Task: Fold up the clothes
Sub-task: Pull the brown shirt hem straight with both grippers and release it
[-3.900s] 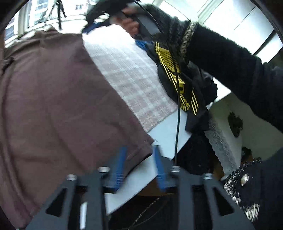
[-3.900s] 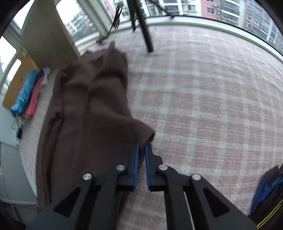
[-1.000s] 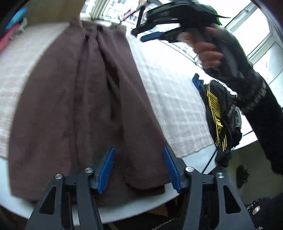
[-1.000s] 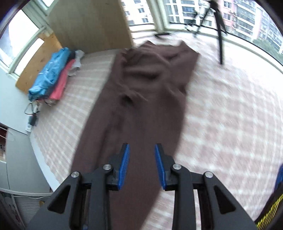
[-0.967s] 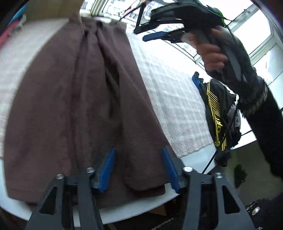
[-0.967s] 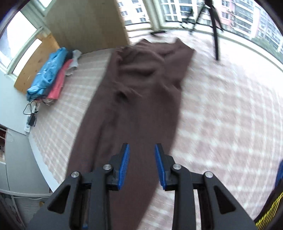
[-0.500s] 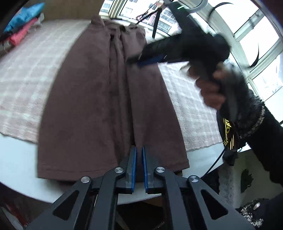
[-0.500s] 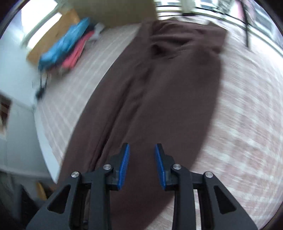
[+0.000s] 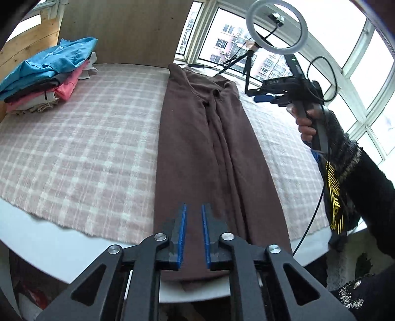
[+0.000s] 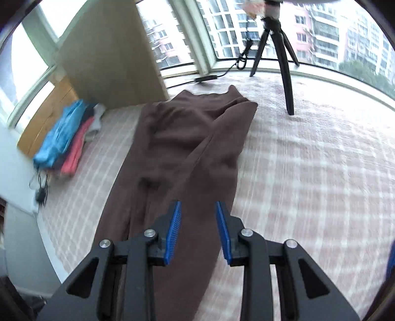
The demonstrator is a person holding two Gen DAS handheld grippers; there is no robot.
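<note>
A long brown garment (image 9: 202, 148) lies folded lengthwise on the pink checked blanket (image 9: 81, 138), running from the near table edge to the far window side. It also shows in the right wrist view (image 10: 177, 153). My left gripper (image 9: 192, 234) hovers above the garment's near hem with its jaws slightly apart and nothing between them. My right gripper (image 10: 197, 229) is open and empty above the garment's middle. It appears in the left wrist view (image 9: 269, 97), held high to the right of the garment.
A stack of folded clothes, blue and pink on top (image 9: 47, 71), sits at the far left, also in the right wrist view (image 10: 64, 140). A ring light on a tripod (image 9: 274, 22) stands at the far window side. A black garment with yellow print (image 9: 335, 192) hangs at the right edge.
My left gripper was wide open at the hem, closed half a second ago, and now stands slightly apart and higher. My right gripper has swung back toward the far end, staying open.
</note>
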